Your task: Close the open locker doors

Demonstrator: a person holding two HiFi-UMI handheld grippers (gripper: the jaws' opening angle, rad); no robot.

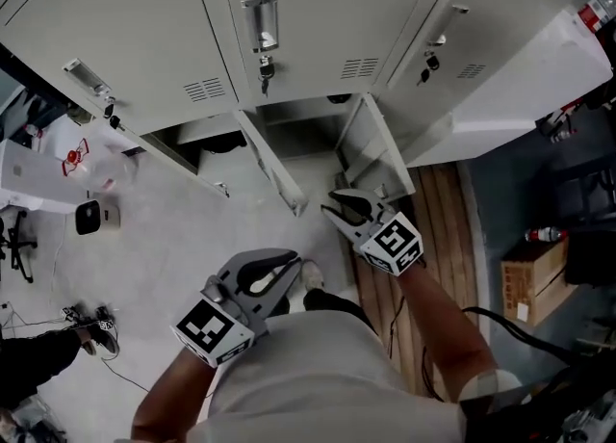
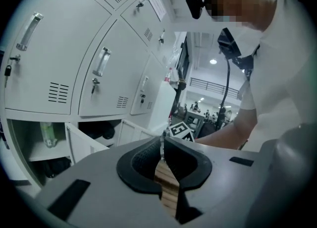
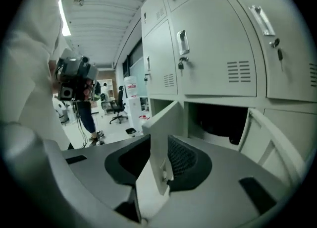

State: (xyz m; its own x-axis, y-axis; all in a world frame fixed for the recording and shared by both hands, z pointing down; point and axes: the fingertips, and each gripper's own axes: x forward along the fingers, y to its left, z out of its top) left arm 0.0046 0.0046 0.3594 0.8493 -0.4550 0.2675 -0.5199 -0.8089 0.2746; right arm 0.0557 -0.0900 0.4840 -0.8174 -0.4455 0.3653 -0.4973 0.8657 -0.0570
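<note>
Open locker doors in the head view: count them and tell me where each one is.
3, all in the bottom row: the left door, the middle door and the right door. More may be out of frame.

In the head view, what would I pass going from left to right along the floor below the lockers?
A small white box → left gripper → right gripper → cardboard box.

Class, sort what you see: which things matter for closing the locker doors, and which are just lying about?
Job:
open locker door standing between the right tongs; neighbouring open door; left tongs.

Lying about:
cardboard box; small white device on the floor; black cable.
</note>
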